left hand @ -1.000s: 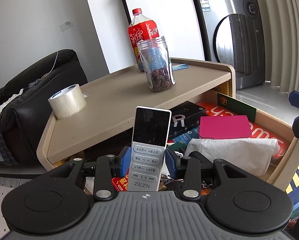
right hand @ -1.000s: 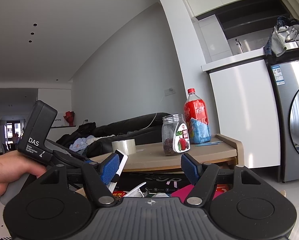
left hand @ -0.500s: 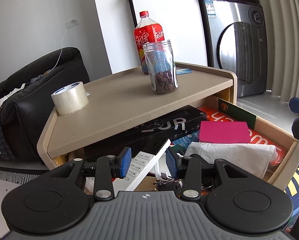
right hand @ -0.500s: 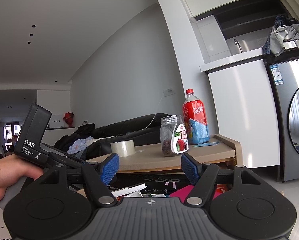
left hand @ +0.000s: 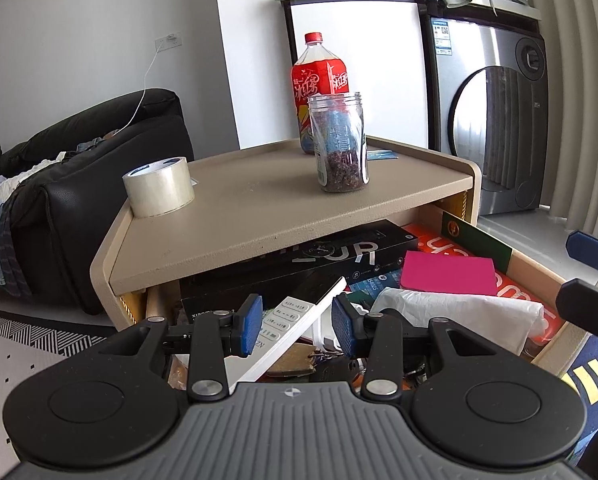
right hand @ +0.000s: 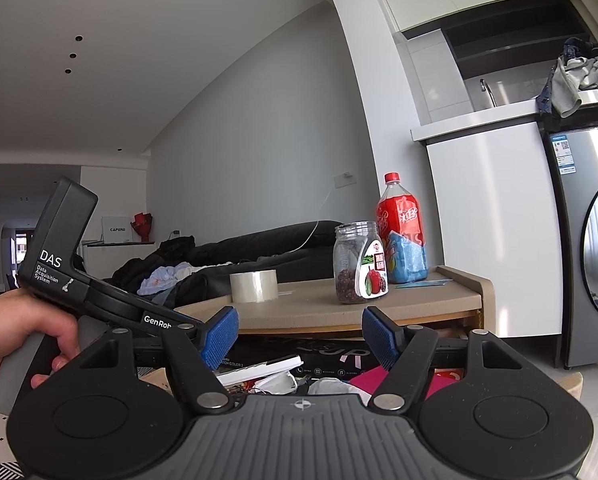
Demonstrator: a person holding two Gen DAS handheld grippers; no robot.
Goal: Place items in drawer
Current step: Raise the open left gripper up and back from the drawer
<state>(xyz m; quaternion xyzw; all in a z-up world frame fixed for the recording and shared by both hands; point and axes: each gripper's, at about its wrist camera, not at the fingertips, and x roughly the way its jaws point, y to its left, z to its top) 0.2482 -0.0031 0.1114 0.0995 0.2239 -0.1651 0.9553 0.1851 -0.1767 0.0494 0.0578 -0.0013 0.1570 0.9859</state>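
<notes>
The white remote [left hand: 295,332] lay tilted in the open drawer [left hand: 555,350], its far end propped up against the black box [left hand: 299,264] — and there it was, right between the blue pads of the left gripper [left hand: 297,326], below them! Those jaws stood apart, nothing clamped; whether a pad brushed the remote could not be told. Beside it sat a crumpled white bag [left hand: 459,312], a pink pad [left hand: 449,278] just beyond. The right gripper [right hand: 299,340] hovered spread wide and empty over the same drawer, the remote's edge [right hand: 259,370] peeking beneath its left pad. A hand [right hand: 15,336] gripped the left tool's handle. Up top on the beige table [left hand: 259,208]: tape roll [left hand: 159,186], glass jar [left hand: 341,148], red bottle [left hand: 319,80]
</notes>
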